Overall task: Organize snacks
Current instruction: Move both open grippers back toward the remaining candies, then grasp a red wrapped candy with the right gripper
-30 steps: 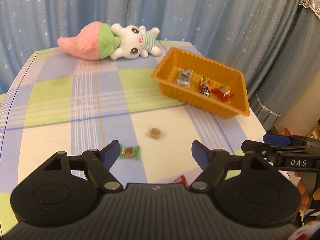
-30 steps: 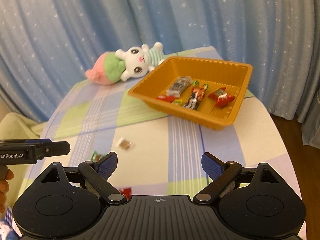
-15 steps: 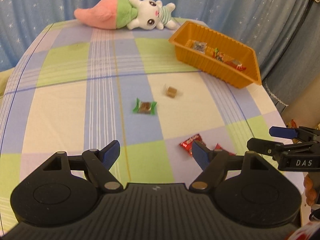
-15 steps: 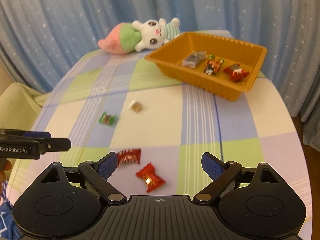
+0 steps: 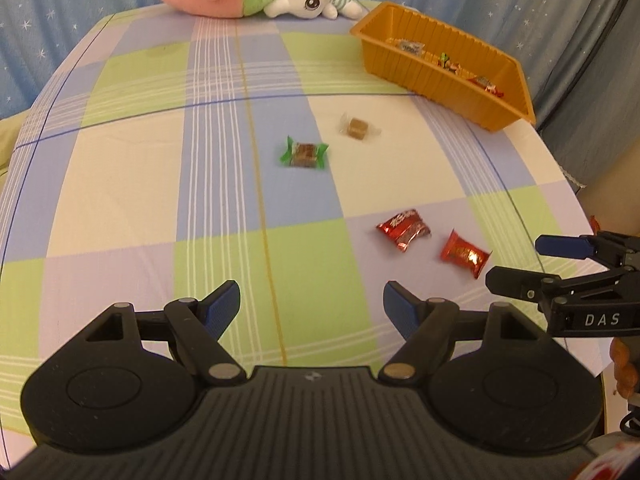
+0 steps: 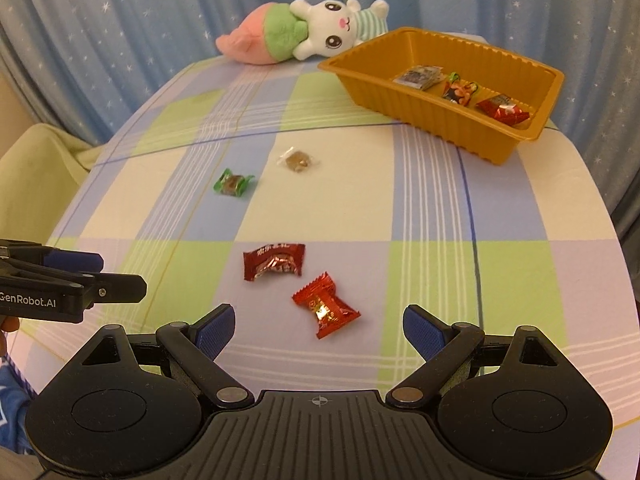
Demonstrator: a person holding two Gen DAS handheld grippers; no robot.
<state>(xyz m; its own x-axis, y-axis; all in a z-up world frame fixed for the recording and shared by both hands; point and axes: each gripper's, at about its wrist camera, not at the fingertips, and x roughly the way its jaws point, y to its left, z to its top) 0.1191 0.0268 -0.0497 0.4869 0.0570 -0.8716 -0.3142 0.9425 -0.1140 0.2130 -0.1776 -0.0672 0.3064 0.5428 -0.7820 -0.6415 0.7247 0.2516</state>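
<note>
Two handheld grippers hang over a table covered with a checked cloth of green, blue and cream squares (image 6: 420, 200), each with its jaws spread wide and nothing between them. The left gripper (image 5: 312, 306) points at bare cloth; seen from its camera, two red foil-wrapped candies lie at about two o'clock from its fingertips, the darker red packet (image 5: 403, 230) just left of the brighter red sweet (image 5: 464, 255), close together but apart. The right gripper (image 6: 318, 326) faces that brighter sweet (image 6: 325, 306), which lies just ahead of its blue-padded fingertips (image 6: 424, 330), with the darker packet (image 6: 274, 261) at eleven o'clock from it. Farther out rest a green-wrapped brown candy (image 6: 233, 183) and a clear-wrapped brown candy (image 6: 298, 161), well apart from the red pair. An orange ribbed plastic tray (image 6: 436, 118) sits at the cloth's far right, at one o'clock, holding three wrapped snacks. A white plush rabbit in a pink-and-green radish suit (image 6: 304, 34) lies at twelve o'clock against a blue star-print curtain (image 6: 120, 20).
</note>
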